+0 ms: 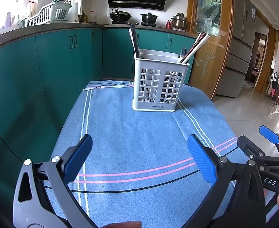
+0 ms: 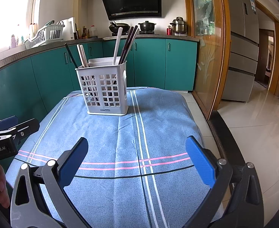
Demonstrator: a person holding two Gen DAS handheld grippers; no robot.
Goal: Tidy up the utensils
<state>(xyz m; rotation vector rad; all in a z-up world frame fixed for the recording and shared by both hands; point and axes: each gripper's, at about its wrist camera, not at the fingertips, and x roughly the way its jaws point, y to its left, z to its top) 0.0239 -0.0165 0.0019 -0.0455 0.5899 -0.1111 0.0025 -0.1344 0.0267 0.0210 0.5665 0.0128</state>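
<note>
A white slotted utensil holder [image 1: 159, 79] stands upright at the far end of the blue striped cloth [image 1: 139, 133]; it also shows in the right wrist view [image 2: 105, 87]. White and dark chopsticks [image 1: 193, 48] and a spoon stick out of its compartments, as the right wrist view [image 2: 127, 44] shows too. My left gripper [image 1: 139, 146] is open and empty above the near part of the cloth. My right gripper [image 2: 136, 148] is open and empty beside it, also seen at the left view's right edge [image 1: 260, 138]. The left gripper shows at the right view's left edge [image 2: 16, 124].
Teal cabinets [image 1: 44, 66] with a counter run behind and to the left of the table. A dish rack [image 1: 46, 15], pots and a stove sit on the counter. A wooden glass door [image 2: 207, 47] and fridge stand right; tiled floor [image 2: 257, 133] lies beyond the table's right edge.
</note>
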